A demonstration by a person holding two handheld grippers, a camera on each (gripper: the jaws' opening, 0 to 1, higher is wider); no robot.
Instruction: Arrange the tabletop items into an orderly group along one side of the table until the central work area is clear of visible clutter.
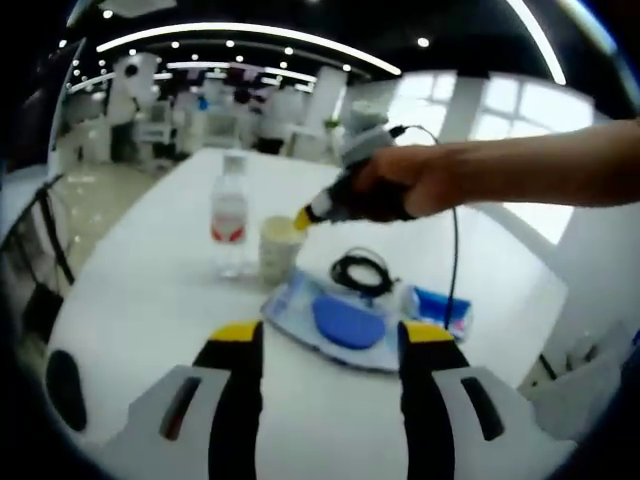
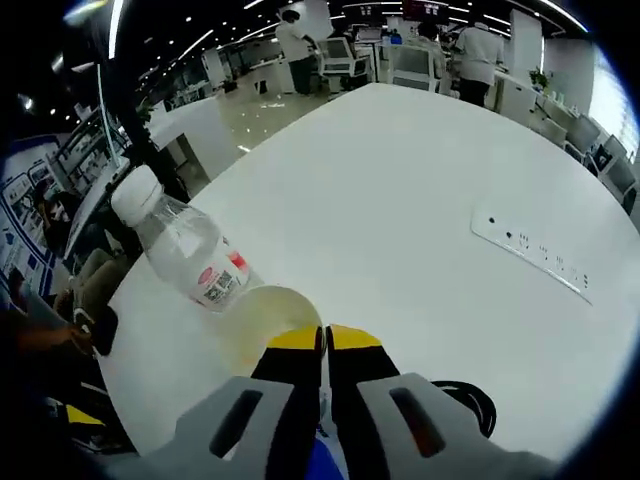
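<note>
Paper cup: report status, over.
Right gripper shut on paper cup rim, beside water bottle. Left gripper open, empty, facing blue mouse on pouch. Black cable coil behind it.

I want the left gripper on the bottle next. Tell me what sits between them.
The straight path from the left gripper to the bottle crosses bare table. The cup stands just right of the bottle, with the right gripper at its rim, so there is little room on that side.
</note>
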